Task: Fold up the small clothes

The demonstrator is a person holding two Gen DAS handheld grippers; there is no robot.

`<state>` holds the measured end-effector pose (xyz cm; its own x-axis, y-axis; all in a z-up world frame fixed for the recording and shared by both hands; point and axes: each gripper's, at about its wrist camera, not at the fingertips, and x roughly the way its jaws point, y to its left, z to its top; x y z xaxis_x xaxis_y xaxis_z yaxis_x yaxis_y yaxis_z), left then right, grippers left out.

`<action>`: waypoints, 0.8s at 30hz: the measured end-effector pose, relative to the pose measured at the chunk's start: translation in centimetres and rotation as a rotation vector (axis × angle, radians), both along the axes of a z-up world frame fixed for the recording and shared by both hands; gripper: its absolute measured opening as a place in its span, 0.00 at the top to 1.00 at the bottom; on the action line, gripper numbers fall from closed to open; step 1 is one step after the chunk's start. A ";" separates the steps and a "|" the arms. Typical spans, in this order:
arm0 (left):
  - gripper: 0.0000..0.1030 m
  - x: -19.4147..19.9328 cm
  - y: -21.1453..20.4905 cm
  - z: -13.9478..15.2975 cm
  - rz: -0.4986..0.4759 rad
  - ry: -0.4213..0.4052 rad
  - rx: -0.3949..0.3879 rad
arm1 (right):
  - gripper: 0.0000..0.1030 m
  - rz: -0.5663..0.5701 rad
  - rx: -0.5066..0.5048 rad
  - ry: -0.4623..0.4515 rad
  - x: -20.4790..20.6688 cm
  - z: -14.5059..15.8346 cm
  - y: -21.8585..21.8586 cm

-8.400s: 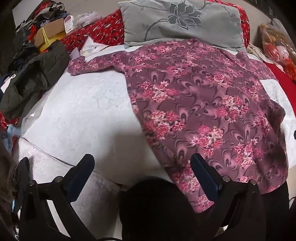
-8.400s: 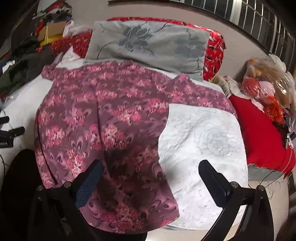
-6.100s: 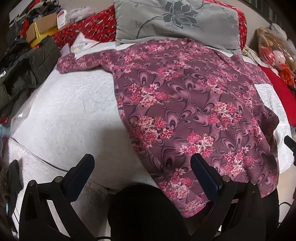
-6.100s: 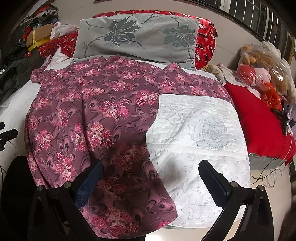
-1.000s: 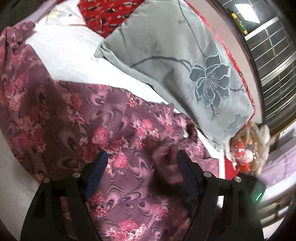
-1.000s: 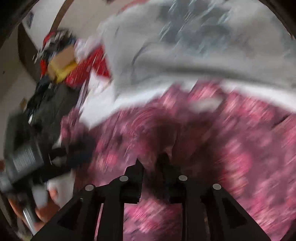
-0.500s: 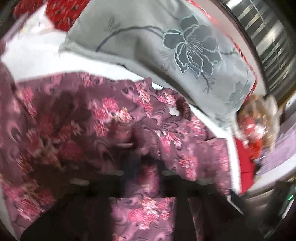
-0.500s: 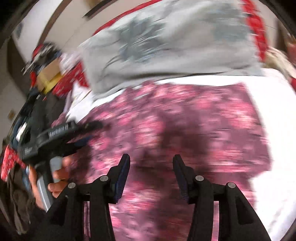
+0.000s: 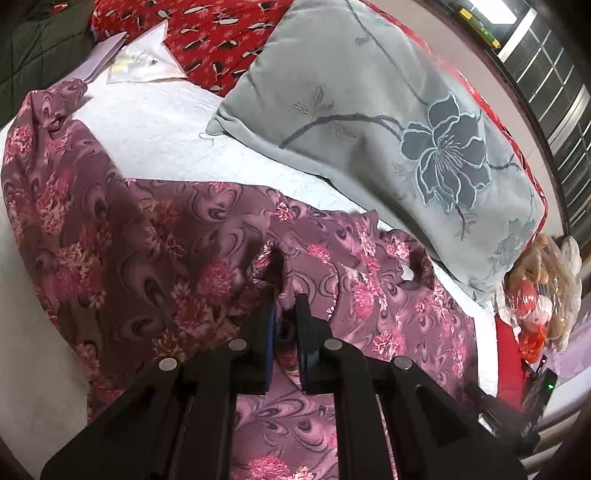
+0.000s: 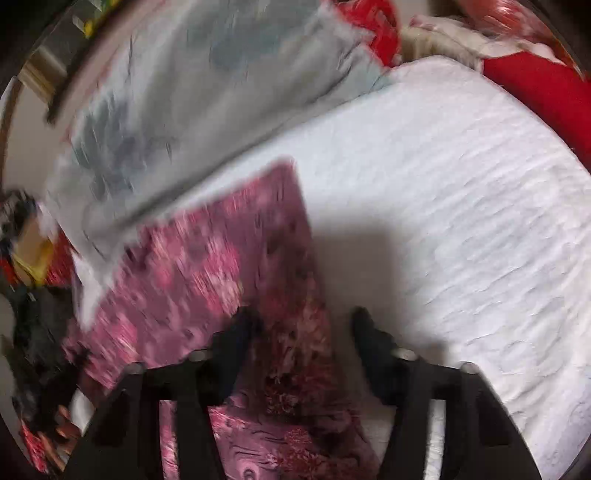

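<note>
Where the left gripper (image 9: 282, 291) comes to a point, its jaws are nearly together and pinch a raised fold of the floral blouse (image 9: 147, 240), close to what looks like the neckline. From that pinch the mauve cloth with pink flowers spreads left and toward the camera, rumpled, with one sleeve reaching up to the far left. It lies on a white quilted bedspread (image 9: 155, 122). Just beyond the blouse a grey pillow (image 9: 369, 110) with an embroidered dark flower rests on the bedspread, its lower edge touching the fabric. Behind the pillow is a red patterned cover (image 9: 221, 33) with some papers (image 9: 144, 59) lying on it. A plush toy in a plastic bag (image 9: 546, 288) sits at the far right.

The right gripper (image 10: 303, 317) is caught in motion blur. Its jaws stand apart and are closing, with the blouse's (image 10: 207, 258) straight side edge between them and the pads not yet pressing it. Right of that edge the bedspread (image 10: 443, 184) is bare. The pillow (image 10: 184, 92) lies above, and a red cushion (image 10: 543, 85) is in the top right corner.
</note>
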<state>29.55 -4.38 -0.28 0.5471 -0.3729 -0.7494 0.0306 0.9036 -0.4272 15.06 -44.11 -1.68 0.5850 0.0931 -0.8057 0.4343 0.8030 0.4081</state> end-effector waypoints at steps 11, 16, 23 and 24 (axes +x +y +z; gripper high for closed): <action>0.60 -0.7 -0.1 1.1 0.061 -0.057 0.103 | 0.85 -0.041 -0.121 -0.044 -0.9 2.9 0.9; 0.60 0.7 -0.6 -2.3 0.046 0.101 0.121 | 0.73 0.140 -0.152 -0.092 2.3 4.7 7.4; 0.49 -0.3 7.8 2.2 0.181 0.037 -0.072 | 0.72 0.377 -0.099 -0.112 8.9 3.2 19.3; 0.42 0.3 9.7 2.7 0.205 0.033 -0.051 | 0.72 0.413 -0.081 -0.126 10.0 2.9 21.2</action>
<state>29.83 5.35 2.46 0.5909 -0.2948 -0.7510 -0.1659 0.8666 -0.4707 25.06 -22.90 1.22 0.6061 0.2791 -0.7448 0.0211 0.9304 0.3658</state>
